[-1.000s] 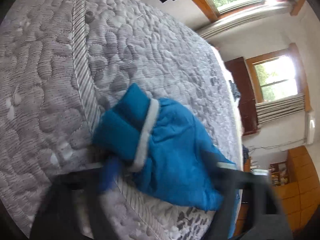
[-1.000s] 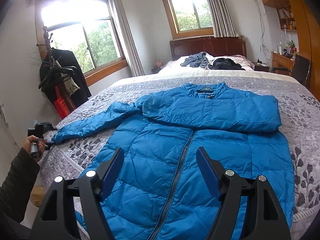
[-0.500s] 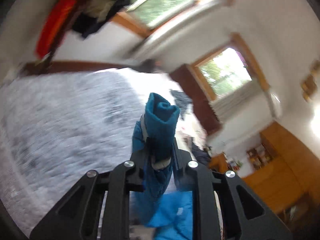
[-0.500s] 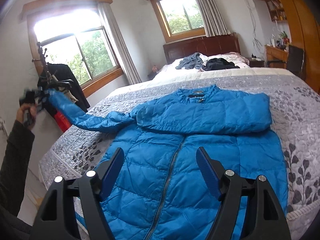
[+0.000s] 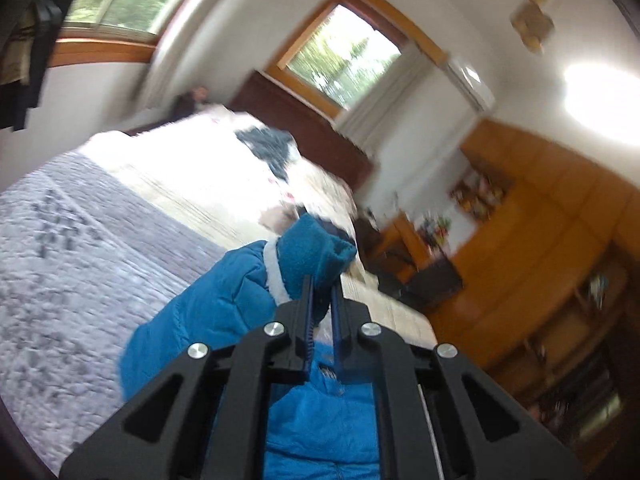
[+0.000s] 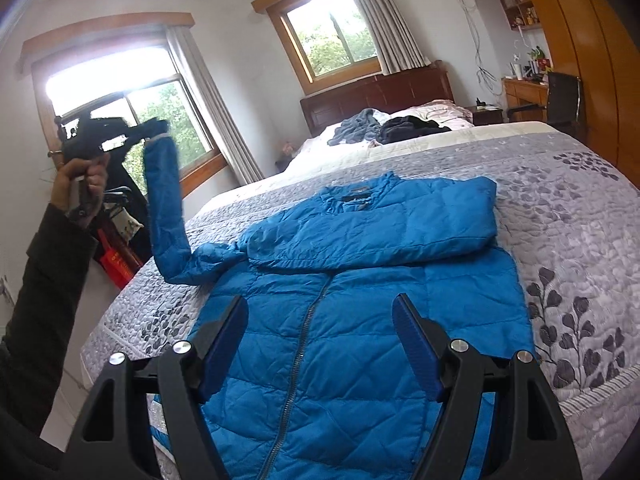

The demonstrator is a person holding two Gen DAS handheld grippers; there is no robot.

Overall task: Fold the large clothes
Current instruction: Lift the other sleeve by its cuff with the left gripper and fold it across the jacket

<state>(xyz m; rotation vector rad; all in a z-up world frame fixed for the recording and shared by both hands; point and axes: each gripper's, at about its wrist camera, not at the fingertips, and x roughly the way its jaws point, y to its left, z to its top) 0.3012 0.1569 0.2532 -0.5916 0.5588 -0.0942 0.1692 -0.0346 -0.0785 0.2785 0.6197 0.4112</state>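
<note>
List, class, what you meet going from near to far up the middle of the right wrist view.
Right gripper → jacket zip → folded sleeve → collar → quilt → clothes pile → headboard → window.

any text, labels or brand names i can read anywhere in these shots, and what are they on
None can be read.
Neck label of the blue jacket: a dark strip, too small to read.
Red bag on the floor by the bed: yellowish marks, too blurred to read.
Items on the wooden desk: too small to read.
Left wrist view: motion blur, nothing legible.
</note>
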